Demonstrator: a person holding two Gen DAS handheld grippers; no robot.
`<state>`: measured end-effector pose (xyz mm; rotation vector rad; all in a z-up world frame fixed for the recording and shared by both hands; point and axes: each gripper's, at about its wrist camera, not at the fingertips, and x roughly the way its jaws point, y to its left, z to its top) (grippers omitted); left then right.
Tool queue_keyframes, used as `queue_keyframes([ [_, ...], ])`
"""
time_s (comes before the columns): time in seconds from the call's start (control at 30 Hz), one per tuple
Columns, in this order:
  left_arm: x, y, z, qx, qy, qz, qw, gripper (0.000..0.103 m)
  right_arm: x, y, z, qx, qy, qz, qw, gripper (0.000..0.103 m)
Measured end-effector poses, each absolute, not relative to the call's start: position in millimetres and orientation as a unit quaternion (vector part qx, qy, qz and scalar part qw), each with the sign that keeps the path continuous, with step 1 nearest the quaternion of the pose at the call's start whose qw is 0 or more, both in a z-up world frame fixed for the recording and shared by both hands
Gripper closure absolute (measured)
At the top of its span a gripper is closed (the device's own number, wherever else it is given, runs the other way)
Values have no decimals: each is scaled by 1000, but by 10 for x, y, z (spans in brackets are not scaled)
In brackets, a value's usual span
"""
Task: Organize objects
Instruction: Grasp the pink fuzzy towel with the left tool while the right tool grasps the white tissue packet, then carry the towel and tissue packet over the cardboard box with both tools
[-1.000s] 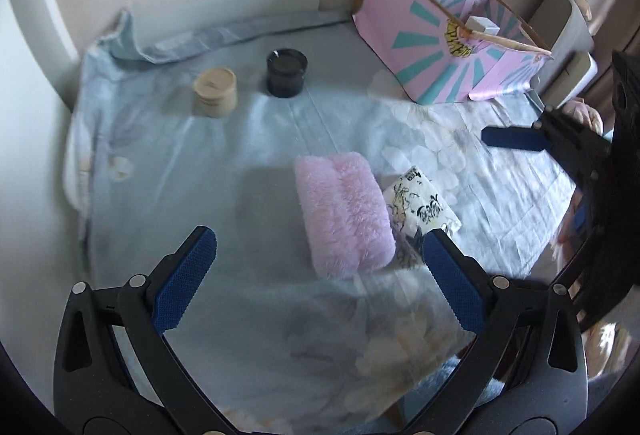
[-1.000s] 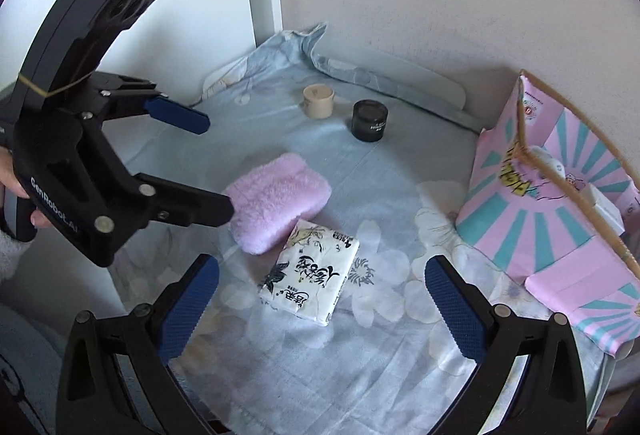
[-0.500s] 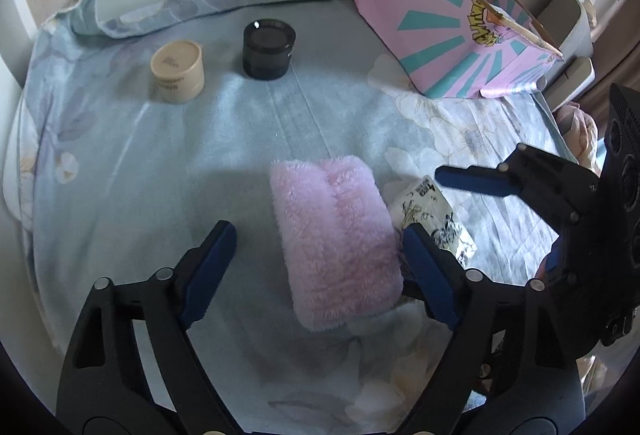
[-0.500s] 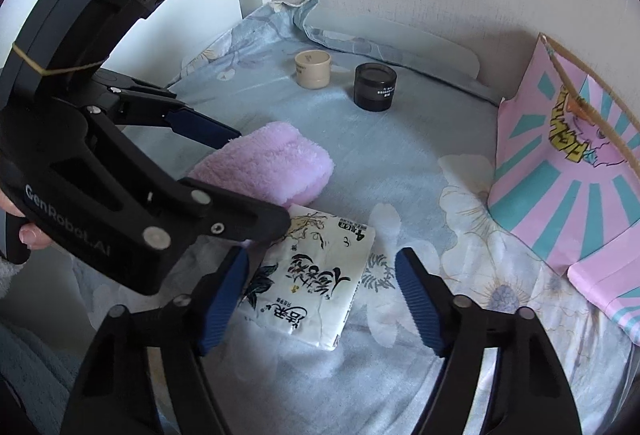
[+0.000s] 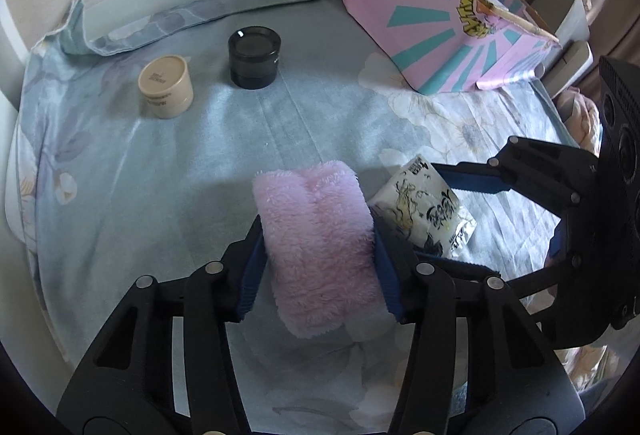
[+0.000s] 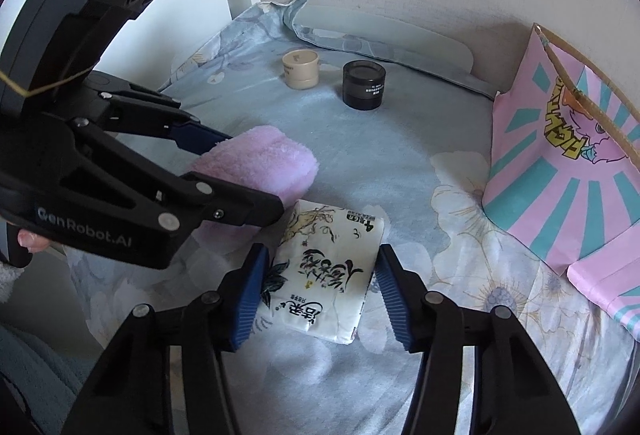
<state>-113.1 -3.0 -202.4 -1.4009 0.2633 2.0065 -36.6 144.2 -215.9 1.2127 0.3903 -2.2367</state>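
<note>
My left gripper is shut on a folded pink fluffy towel, its blue pads pressing both sides; the towel also shows in the right wrist view. My right gripper straddles a white tissue pack with black print, pads close to or touching its sides; the pack lies on the floral sheet and also shows in the left wrist view. A beige jar and a black jar stand farther back.
A pink and teal cardboard box stands open at the back right, also in the right wrist view. The wall runs behind the bed; the sheet's rolled edge lies along it.
Both grippers moved down and forward. The left jaws closed from wide open onto the pink towel. The right jaws narrowed around the tissue pack.
</note>
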Motion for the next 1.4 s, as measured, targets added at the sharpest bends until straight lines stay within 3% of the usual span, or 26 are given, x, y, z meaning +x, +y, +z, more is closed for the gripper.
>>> queue_keyframes([
  [0.57, -1167, -171, -1773, -539, 63, 776, 322, 60, -382, 1542, -1972, 448, 134, -842, 268, 54],
  [1.4, -1089, -102, -384, -478, 10, 827, 296, 60, -507, 1800, -505, 415, 88, -872, 247, 54],
])
